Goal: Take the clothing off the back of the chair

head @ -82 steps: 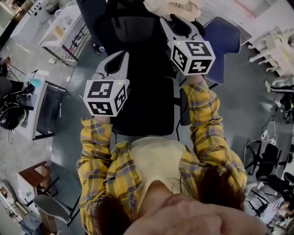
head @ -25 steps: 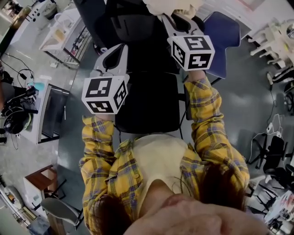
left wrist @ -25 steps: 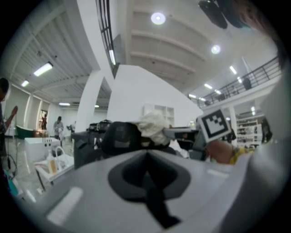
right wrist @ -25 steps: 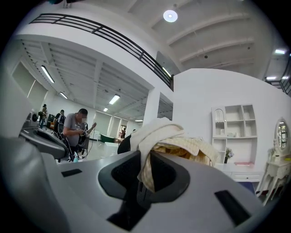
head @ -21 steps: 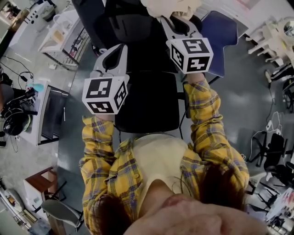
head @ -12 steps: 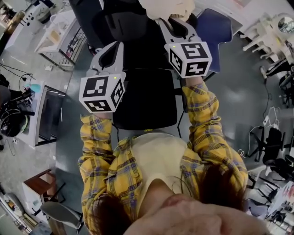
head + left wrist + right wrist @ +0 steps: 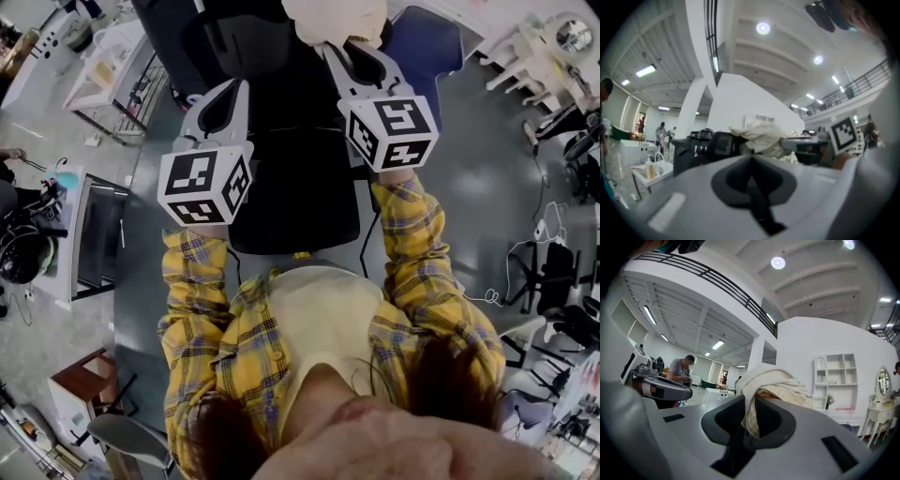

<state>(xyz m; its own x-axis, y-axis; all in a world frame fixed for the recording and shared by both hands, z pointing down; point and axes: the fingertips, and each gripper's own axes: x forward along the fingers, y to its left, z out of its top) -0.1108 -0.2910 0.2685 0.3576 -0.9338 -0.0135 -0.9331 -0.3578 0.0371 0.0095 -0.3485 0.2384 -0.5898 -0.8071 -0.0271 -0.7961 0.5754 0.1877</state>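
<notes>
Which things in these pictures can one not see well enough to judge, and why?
Head view: the cream fabric garment is cut off by the top edge; its kind and full shape stay unknown.
Right gripper view: the garment held in the right tongs hides the black office chair.
Left gripper view: whether the garment touches the chair's back is too blurred, and the left tongs cover the lower part.

Head view, clock directions from the centre. The black chair [image 7: 295,192] fills the middle, and its backrest [image 7: 239,47] blocks 12 o'clock, where cream clothing [image 7: 333,17] bulks beside it. A blue chair [image 7: 431,47] closes off 1 o'clock. Bare grey floor [image 7: 469,197] leaves 3 o'clock open. Cables and chair bases [image 7: 553,281] crowd 4 o'clock. At 9 o'clock a floor strip separates the chair from a white-edged table [image 7: 79,239]. A white trolley [image 7: 112,56] stands at 10 o'clock.
</notes>
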